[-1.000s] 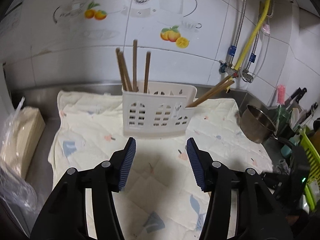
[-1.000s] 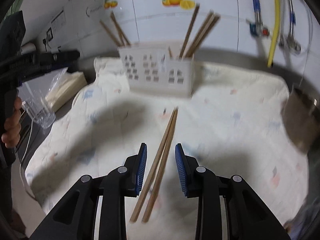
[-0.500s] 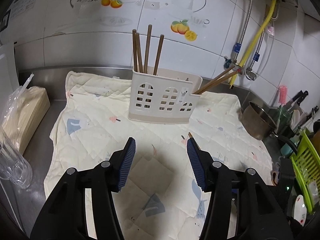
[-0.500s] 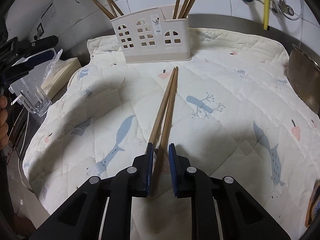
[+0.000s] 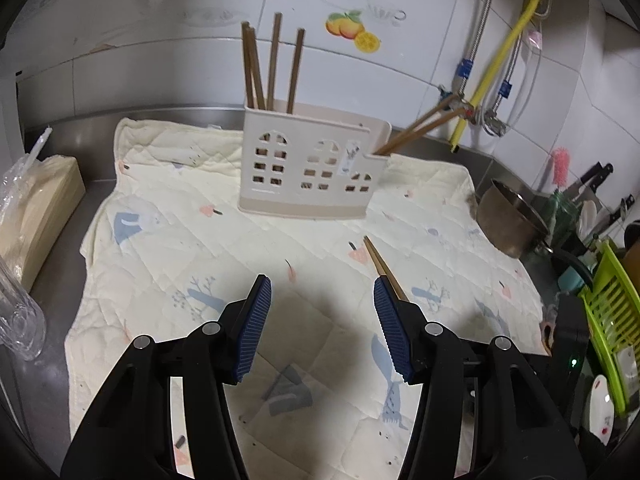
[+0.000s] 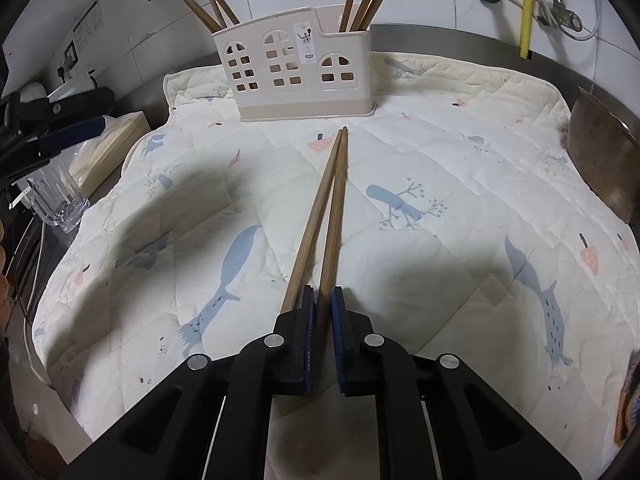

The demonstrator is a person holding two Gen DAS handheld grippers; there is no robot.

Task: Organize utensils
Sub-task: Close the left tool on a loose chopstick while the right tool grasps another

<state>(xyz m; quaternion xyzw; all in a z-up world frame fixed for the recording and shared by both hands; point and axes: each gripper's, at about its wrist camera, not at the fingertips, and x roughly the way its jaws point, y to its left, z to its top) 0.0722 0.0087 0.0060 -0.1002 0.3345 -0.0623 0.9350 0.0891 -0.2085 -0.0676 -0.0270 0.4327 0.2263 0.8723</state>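
A pair of brown chopsticks lies on the patterned cloth, tips toward the cream utensil holder. My right gripper is shut on their near ends, its jaws just finishing closing. The right stick runs between the pads; the left one slips under the left finger. Several chopsticks stand in the holder, some upright at its left end, some leaning out at its right. My left gripper hovers open over the cloth with nothing between its fingers, the lying chopsticks just beyond its right finger.
A metal pot stands at the cloth's right edge, with a green dish rack and knives beyond. A glass and a wrapped tan box sit left of the cloth. Tiled wall and pipes close the back.
My right gripper sank onto the lying chopsticks and its jaws closed from well apart onto them. My left gripper dropped closer to the cloth, still open.
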